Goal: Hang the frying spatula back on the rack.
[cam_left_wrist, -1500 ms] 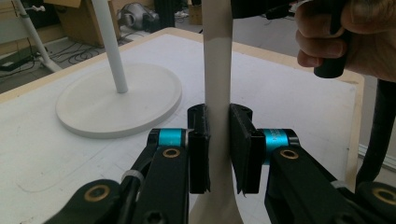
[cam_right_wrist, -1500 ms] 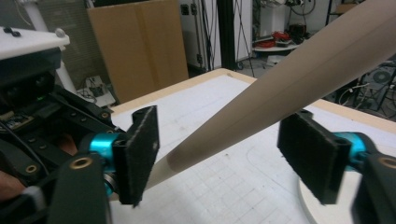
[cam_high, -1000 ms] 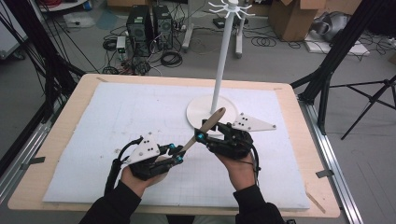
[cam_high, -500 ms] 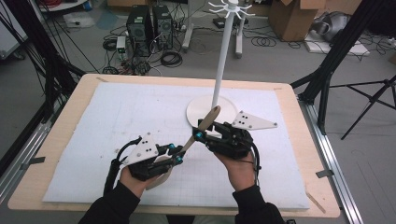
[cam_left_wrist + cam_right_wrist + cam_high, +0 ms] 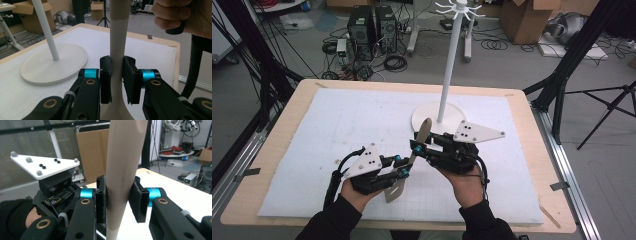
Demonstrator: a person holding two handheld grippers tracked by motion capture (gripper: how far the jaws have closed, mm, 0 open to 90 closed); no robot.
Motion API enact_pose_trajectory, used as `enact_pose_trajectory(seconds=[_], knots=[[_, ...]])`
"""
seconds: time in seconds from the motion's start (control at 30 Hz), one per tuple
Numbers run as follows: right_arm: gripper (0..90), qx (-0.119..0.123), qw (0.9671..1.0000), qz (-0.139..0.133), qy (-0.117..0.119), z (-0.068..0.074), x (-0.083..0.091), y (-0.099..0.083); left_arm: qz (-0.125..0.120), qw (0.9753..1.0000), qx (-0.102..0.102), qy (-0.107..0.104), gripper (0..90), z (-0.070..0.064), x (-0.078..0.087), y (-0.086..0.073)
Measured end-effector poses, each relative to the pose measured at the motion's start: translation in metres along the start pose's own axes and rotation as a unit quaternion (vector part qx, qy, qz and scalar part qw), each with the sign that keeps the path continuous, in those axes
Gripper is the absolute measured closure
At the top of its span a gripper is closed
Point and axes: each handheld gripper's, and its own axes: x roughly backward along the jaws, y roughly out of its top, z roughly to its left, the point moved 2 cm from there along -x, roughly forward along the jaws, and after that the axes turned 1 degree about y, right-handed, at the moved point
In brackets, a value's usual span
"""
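A beige spatula (image 5: 421, 136) is held slanted above the white mat, its handle tip pointing away and its flat blade (image 5: 395, 191) low near the left hand. My left gripper (image 5: 406, 169) is shut on the handle near the blade; in the left gripper view the shaft (image 5: 116, 37) rises between the pads (image 5: 105, 77). My right gripper (image 5: 416, 148) is shut on the handle higher up. In the right gripper view the thick shaft (image 5: 122, 165) stands between its pads (image 5: 100, 200), with the left gripper's white plate (image 5: 45, 165) behind.
A white stand with a round base (image 5: 428, 116) and a tall pole (image 5: 448, 70) topped by hooks stands just beyond the right gripper. The white mat (image 5: 337, 125) covers a wooden table (image 5: 287, 105). Computers, cables and boxes lie on the floor behind.
The spatula has swung steeper, its handle tip moving left away from the pole. Both hands have drawn closer together, and the blade now shows below the left gripper.
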Motion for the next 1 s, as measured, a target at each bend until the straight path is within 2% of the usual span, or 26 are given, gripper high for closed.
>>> enact_pose_trajectory(seconds=[0.13, 0.23, 0.3, 0.4, 0.67, 0.8, 0.83, 1.0], knots=[[69.8, 0.013, 0.9999, 0.01, 0.001, 0.004, -0.001, 0.002, -0.014, 0.9998, 0.0, -0.012, 76.4, 0.0, 0.002, 0.001], [70.0, 0.015, 0.9998, 0.015, 0.001, 0.004, 0.0, 0.001, -0.031, 0.9991, 0.011, -0.028, 66.9, 0.001, 0.004, 0.002], [70.1, 0.018, 0.9997, 0.015, 0.003, 0.003, 0.001, 0.001, -0.035, 0.9986, 0.006, -0.039, 63.9, 0.002, 0.005, 0.003], [70.3, 0.019, 0.9996, 0.014, 0.013, 0.004, 0.002, 0.002, -0.042, 0.9971, 0.009, -0.063, 60.1, 0.003, 0.005, 0.004], [70.3, 0.024, 0.9972, 0.014, 0.07, 0.006, 0.004, 0.004, -0.043, 0.9933, -0.006, -0.108, 56.8, 0.004, 0.002, 0.008], [70.4, 0.032, 0.9947, 0.022, 0.095, 0.01, 0.001, 0.004, -0.041, 0.9905, -0.001, -0.131, 56.8, 0.005, -0.001, 0.009], [70.3, 0.033, 0.9941, 0.023, 0.1, 0.011, -0.001, 0.004, -0.041, 0.9905, -0.001, -0.131, 56.8, 0.005, -0.001, 0.009], [70.4, 0.039, 0.9909, 0.031, 0.125, 0.014, -0.004, 0.004, -0.043, 0.9847, -0.002, -0.169, 56.8, 0.008, -0.005, 0.009]])
